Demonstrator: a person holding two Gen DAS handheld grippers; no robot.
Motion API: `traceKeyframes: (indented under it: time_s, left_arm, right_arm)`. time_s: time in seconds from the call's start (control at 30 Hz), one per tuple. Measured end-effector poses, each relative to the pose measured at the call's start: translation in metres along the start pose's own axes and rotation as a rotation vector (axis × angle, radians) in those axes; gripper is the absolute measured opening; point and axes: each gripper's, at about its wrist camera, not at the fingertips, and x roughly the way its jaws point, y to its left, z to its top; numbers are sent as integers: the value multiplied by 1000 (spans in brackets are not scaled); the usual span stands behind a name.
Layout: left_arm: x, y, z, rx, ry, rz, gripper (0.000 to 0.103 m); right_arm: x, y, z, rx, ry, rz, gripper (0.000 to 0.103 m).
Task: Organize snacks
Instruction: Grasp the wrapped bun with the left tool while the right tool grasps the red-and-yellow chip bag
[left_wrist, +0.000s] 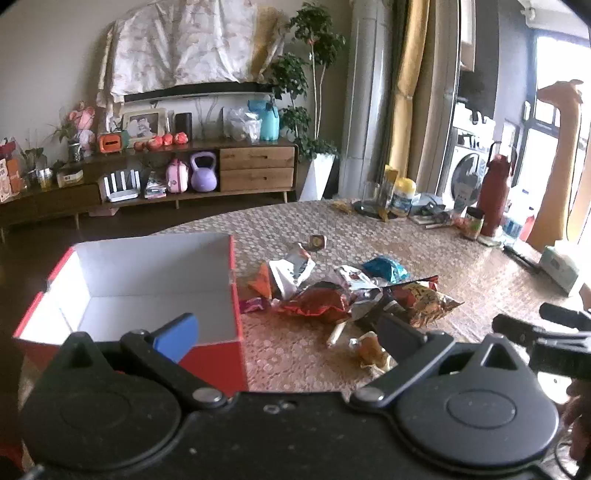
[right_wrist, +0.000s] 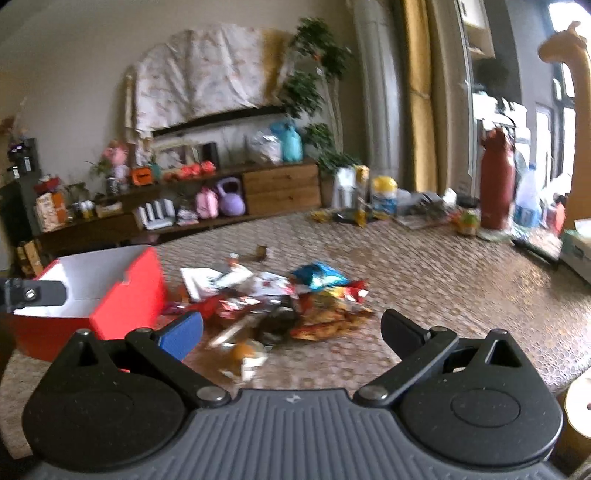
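Note:
A red cardboard box (left_wrist: 218, 354) with a white, empty inside stands at the table's left; it also shows in the right wrist view (right_wrist: 129, 295). A heap of snack packets (left_wrist: 332, 291) lies right of it, with a blue packet (left_wrist: 384, 267) at the back and a small orange-brown snack (left_wrist: 369, 347) in front. The heap shows in the right wrist view (right_wrist: 295, 299) too. My left gripper (left_wrist: 288, 328) is open and empty, its left finger over the box's near corner. My right gripper (right_wrist: 291, 328) is open and empty, just before the heap.
The table (left_wrist: 461, 251) has a patterned beige cloth. At its far right stand a red flask (left_wrist: 495, 192), jars, a wipes tub (left_wrist: 402, 195) and a tissue box (left_wrist: 557, 266). A low wooden cabinet (left_wrist: 255, 166) lines the far wall.

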Motion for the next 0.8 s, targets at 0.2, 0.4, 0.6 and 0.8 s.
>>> traceKeyframes:
  time_s: [0.2,0.4,0.6,0.8]
  left_arm:
    - [37,-25,-2,43,53,-87,103]
    - [75,-44,-7,57,93,-97,103]
    - [109,-55,-12,47,145,-106,103]
    - [133,-66,-17,65,173,-118,101]
  right_arm:
    - [40,-31,7,-11,62,-28,103]
    - [83,-48,22,8,121,-30,103]
    - [137,-50,36,10,195,-22,103]
    - [190,-42,36,32,271,-66,96]
